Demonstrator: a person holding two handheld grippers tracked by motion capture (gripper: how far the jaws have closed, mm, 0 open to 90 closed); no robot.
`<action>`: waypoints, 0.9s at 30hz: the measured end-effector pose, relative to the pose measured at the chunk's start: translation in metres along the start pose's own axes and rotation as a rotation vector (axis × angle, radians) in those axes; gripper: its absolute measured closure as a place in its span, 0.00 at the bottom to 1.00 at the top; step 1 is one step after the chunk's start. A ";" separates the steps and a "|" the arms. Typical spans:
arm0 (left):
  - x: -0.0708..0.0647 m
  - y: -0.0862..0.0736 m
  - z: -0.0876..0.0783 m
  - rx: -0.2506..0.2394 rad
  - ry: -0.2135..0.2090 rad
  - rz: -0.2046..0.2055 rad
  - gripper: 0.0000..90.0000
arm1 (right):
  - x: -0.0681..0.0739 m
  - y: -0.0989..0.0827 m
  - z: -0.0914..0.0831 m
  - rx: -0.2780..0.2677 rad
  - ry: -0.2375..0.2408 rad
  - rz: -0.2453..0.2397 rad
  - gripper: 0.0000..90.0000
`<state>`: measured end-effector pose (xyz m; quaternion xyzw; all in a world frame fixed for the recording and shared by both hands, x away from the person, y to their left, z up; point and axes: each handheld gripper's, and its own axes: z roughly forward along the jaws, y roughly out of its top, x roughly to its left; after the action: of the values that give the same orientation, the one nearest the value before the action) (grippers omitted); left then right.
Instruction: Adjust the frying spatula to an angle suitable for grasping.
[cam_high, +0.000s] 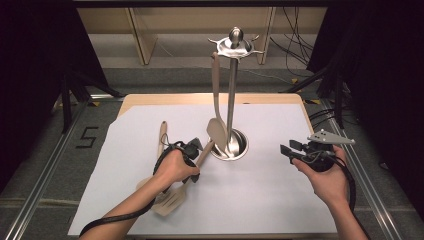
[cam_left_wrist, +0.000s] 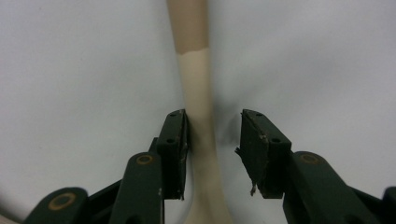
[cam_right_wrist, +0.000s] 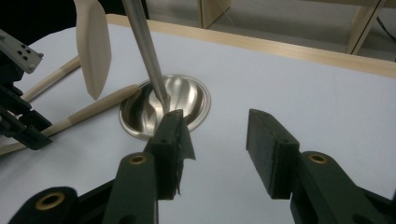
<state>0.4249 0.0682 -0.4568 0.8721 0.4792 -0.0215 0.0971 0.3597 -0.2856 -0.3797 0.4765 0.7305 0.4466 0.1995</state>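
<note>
A beige slotted spatula (cam_high: 170, 200) with a wooden handle (cam_left_wrist: 194, 70) lies on the white sheet, its handle pointing at the metal utensil stand (cam_high: 231, 100). My left gripper (cam_high: 196, 156) points down over that handle. In the left gripper view my left gripper (cam_left_wrist: 215, 116) straddles it: the left pad (cam_left_wrist: 177, 144) lies against the handle, while the other pad stands apart with a gap. My right gripper (cam_high: 288, 148) is held above the sheet at the right, open, nothing between its jaws. In its own view my right gripper (cam_right_wrist: 215, 119) faces the stand's round base (cam_right_wrist: 187, 98).
A beige turner (cam_high: 216, 130) hangs from the stand's top ring, its blade near the base. A second wooden-handled utensil (cam_high: 162, 137) lies left of my left hand. The white sheet (cam_high: 270, 200) covers the wooden table; dark floor and cables surround it.
</note>
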 end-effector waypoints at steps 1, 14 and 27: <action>-0.001 0.000 0.000 0.008 0.033 0.048 0.68 | -0.001 0.000 0.001 -0.012 -0.007 -0.018 0.64; 0.002 -0.003 0.004 -0.055 0.057 0.035 0.87 | -0.003 -0.001 0.001 -0.017 0.002 -0.029 0.64; 0.023 -0.024 -0.008 -0.130 -0.063 -0.045 0.87 | -0.004 0.000 -0.001 -0.024 0.003 -0.016 0.64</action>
<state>0.4167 0.1016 -0.4555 0.8519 0.4955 -0.0197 0.1681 0.3610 -0.2891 -0.3795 0.4674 0.7291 0.4546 0.2079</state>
